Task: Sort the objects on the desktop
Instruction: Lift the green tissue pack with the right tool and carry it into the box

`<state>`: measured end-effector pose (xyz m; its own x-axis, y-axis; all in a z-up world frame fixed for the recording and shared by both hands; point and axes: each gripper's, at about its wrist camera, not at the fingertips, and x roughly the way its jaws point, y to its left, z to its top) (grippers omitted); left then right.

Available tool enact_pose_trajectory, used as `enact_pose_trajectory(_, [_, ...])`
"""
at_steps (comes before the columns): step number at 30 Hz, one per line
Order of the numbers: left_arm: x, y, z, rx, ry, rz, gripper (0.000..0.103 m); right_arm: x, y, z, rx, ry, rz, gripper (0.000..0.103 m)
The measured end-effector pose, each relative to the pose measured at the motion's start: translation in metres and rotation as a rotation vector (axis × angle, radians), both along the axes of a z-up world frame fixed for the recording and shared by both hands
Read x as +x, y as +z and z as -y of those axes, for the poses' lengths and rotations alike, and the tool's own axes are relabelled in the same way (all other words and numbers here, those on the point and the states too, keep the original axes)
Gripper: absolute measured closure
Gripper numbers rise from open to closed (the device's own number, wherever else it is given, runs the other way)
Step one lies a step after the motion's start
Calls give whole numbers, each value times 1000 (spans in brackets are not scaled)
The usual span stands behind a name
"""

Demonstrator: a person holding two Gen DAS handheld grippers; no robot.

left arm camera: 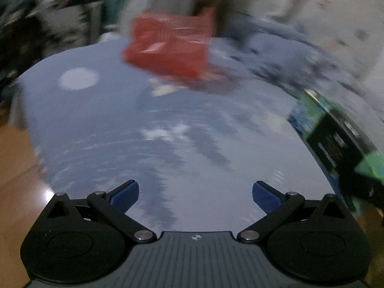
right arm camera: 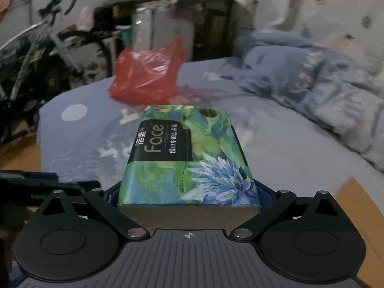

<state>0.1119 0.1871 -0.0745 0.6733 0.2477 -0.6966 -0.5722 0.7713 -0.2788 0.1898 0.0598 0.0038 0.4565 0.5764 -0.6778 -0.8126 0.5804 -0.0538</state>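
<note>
A green and blue floral tissue pack [right arm camera: 189, 153] with a black "Face" label sits between the fingers of my right gripper [right arm camera: 189, 195], which is shut on it and holds it above the bed. The pack also shows at the right edge of the left wrist view [left arm camera: 336, 132]. My left gripper [left arm camera: 195, 193] is open and empty, its blue pads [left arm camera: 127, 194] wide apart over the blue-grey sheet [left arm camera: 168, 132]. A red plastic bag [left arm camera: 168, 48] lies ahead on the sheet, also in the right wrist view [right arm camera: 148, 76]. The left wrist view is blurred.
A crumpled blue quilt [right arm camera: 312, 81] lies along the right of the bed. Beyond the bed's far edge stand a bicycle [right arm camera: 48, 48], a shiny metal cylinder [right arm camera: 148, 28] and clutter. Wooden floor [left arm camera: 14, 168] shows at left. The left gripper's body [right arm camera: 36, 184] shows at left.
</note>
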Motion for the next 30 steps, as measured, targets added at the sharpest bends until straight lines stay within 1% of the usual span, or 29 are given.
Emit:
enact_pose_trajectory(2, [5, 5, 17, 24, -54, 9, 0, -3, 8, 21, 8, -44, 11, 3])
enact_pose_trajectory(5, [10, 10, 39, 35, -129, 17, 0, -8, 16, 54, 17, -115, 24, 3])
enact_pose_trajectory(9, [9, 21, 70, 89, -227, 54, 0, -16, 23, 103, 28, -220, 32, 3])
enact_pose_trajectory(16, [11, 29, 109, 115, -341, 86, 0, -35, 26, 177, 47, -377, 54, 3])
enact_pose_trajectory(19, [12, 30, 125, 130, -385, 87, 0, -44, 22, 204, 55, -439, 51, 3])
enact_pose_trajectory(24, [7, 35, 149, 155, -448, 98, 0, -56, 7, 240, 64, -513, 30, 3])
enact_pose_trajectory(30, [1, 36, 171, 190, -514, 97, 0, -65, -22, 264, 76, -561, -13, 3])
